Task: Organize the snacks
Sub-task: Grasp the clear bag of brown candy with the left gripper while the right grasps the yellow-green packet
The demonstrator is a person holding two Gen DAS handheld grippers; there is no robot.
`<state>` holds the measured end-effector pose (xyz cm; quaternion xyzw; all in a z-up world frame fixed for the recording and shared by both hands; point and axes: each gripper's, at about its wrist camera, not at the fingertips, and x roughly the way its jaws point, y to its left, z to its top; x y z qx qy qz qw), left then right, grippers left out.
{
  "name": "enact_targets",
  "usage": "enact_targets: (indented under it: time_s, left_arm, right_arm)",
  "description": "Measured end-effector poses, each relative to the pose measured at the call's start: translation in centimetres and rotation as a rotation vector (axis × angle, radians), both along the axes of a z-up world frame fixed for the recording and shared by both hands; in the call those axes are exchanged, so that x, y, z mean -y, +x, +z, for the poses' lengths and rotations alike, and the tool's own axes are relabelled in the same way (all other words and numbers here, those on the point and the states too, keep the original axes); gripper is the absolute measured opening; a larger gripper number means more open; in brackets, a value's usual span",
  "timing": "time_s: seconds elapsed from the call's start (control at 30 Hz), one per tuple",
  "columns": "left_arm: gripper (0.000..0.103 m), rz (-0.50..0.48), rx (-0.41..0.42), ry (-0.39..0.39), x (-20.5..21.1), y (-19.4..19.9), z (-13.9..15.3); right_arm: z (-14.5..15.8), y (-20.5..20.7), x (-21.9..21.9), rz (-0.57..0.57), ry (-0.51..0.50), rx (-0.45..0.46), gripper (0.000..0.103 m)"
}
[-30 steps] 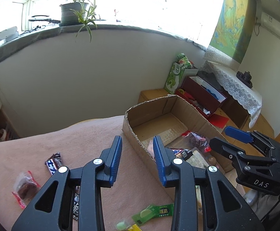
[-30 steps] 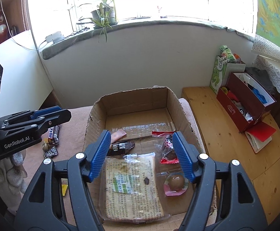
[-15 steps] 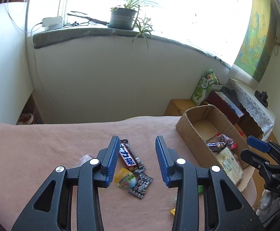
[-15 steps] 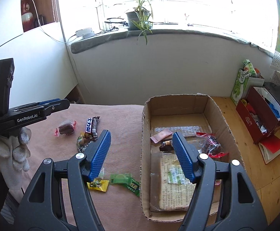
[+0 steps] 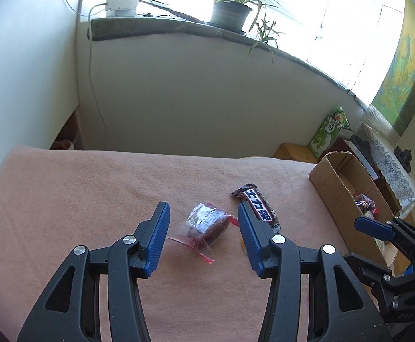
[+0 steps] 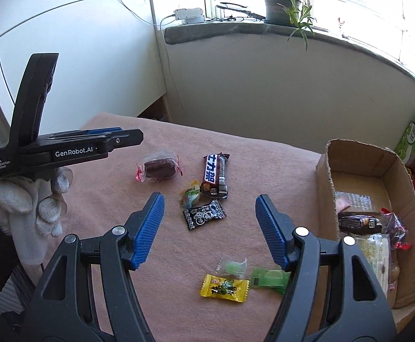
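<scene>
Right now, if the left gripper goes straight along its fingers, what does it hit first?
Most likely the clear-wrapped dark snack, lying on the pink cloth between the open left gripper fingers. Depth is unclear, so contact height is a guess.

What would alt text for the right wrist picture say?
The open right gripper hovers over wrapped snacks on a pink cloth, a black candy packet between its fingers. A cardboard box holding snacks sits right; the left gripper is at left.

The left gripper (image 6: 127, 139) reads "GenRobot.AI", with small print seemingly "Data Acquisition System".
</scene>
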<state>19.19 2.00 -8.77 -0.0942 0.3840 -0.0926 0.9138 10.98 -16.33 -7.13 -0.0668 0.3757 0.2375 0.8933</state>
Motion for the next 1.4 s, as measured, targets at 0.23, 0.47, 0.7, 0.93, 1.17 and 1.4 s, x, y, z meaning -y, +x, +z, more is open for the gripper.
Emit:
enact_targets:
  time_s: [0.23,0.47,0.7,0.93,1.17,1.4]
  left_arm:
    - [0.054,-0.034,-0.034,-0.020,-0.1,0.6,-2.0]
    - [0.054,-0.066,-0.068,-0.015,0.3,1.8,-3.3]
    - [0.061,-0.116,-0.082,0.037,1.6,3.0,-4.2]
    - [0.061,-0.107,-0.098,0.017,1.1,3.6,-5.2]
    - [0.047,-0.114,-0.090,-0.032,0.3,3.4,-5.2]
    - [0.032,-0.114,-0.071,-0.020,0.7,3.0,-5.0]
  right_arm:
    - [-3.3,1.9,-3.2,0.065,-0.023,-0.083,0.069]
    - [-5.9,3.8,-4.3,0.065,-0.037,-0.157,0.057]
    - [-6.9,5.1,-5.3,0.073,-0.047,-0.183,0.048]
    - [-7.9,6.4,-6.3,0.077,-0.059,-0.203,0.046]
    - [-8.9,7.6,-7.7,0.085,-0.071,-0.217,0.035]
    - [-9.6,8.0,-8.5,0.074,-0.087,-0.206,0.026]
